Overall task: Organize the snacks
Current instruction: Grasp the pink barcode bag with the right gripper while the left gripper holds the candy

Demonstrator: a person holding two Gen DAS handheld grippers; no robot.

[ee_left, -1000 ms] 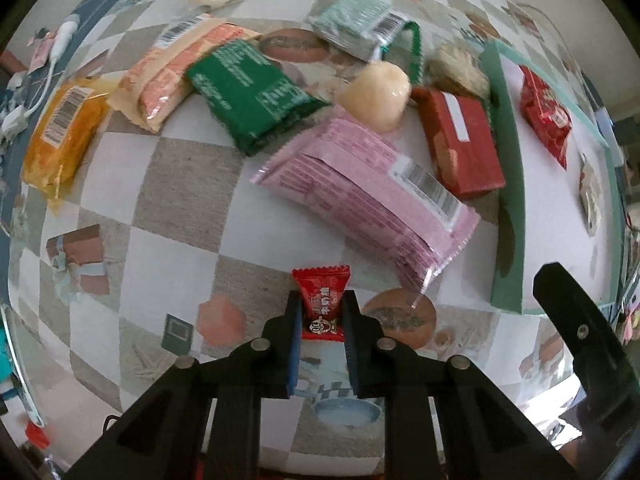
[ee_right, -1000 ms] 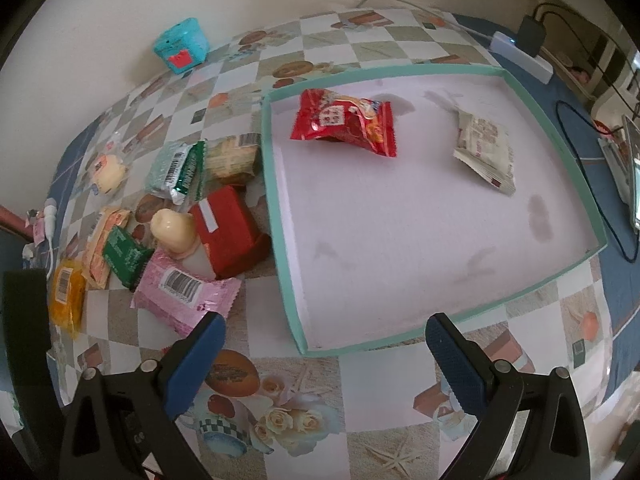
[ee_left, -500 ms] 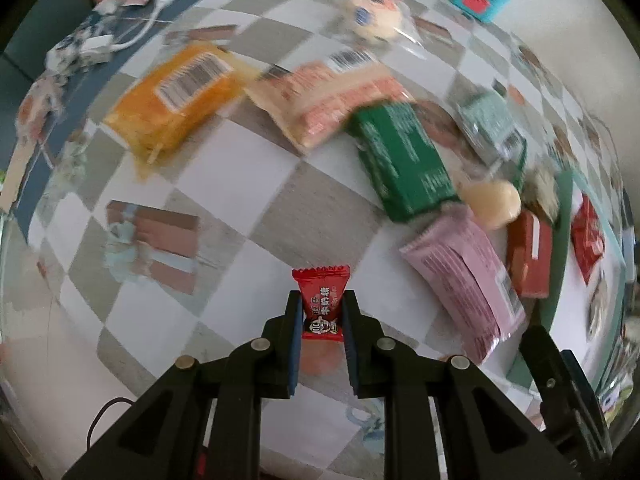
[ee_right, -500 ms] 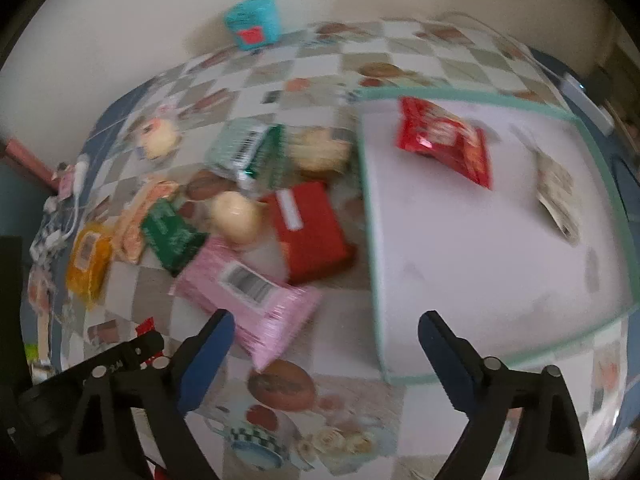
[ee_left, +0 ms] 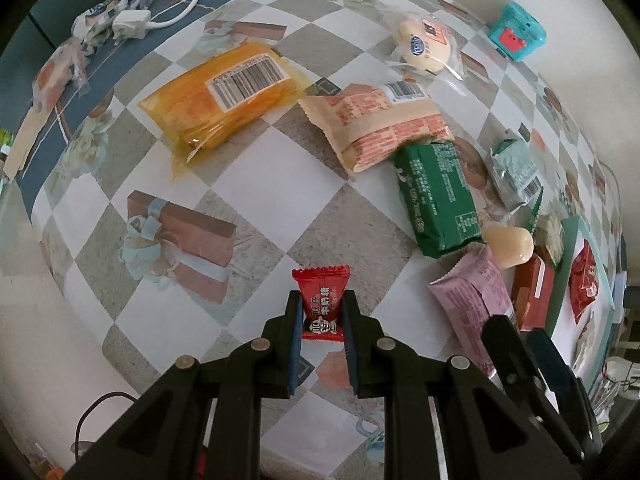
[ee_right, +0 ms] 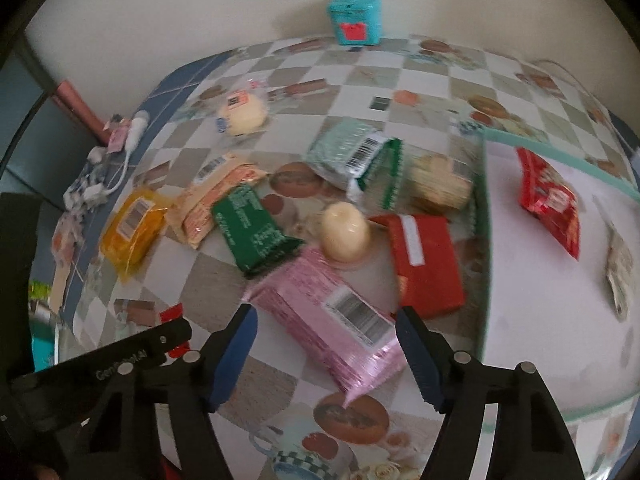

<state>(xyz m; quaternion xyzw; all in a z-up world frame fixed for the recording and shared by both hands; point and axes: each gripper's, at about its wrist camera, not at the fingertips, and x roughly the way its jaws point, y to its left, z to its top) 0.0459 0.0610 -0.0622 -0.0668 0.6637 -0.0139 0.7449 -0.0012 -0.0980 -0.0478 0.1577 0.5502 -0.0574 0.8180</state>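
Observation:
My left gripper (ee_left: pixel 321 307) is shut on a small red candy packet (ee_left: pixel 322 302), held above the checkered tablecloth. My right gripper (ee_right: pixel 325 328) hovers over the pink snack pack (ee_right: pixel 328 318); its jaws are closing, with the pack below and between them and the pads apart from it. Beside the pink pack lie a red box (ee_right: pixel 426 266), a cream jelly cup (ee_right: pixel 345 232) and a green pack (ee_right: pixel 252 226). The teal-rimmed tray (ee_right: pixel 482 240) on the right holds a red bag (ee_right: pixel 550 202) and a pale packet (ee_right: pixel 619 272).
An orange pack (ee_left: pixel 224 96), a peach wafer pack (ee_left: pixel 380 120), a mint pack (ee_right: pixel 344 152), a wrapped bun (ee_right: pixel 242 114) and a cracker pack (ee_right: pixel 440 180) lie scattered. A teal box (ee_right: pixel 354 18) stands by the wall. Cables and a plug (ee_left: pixel 132 24) lie at the left table edge.
The left gripper has carried the candy away from the tray toward the left side of the table and rolled. The right gripper has swung left from the tray to over the pink pack, jaws narrowing.

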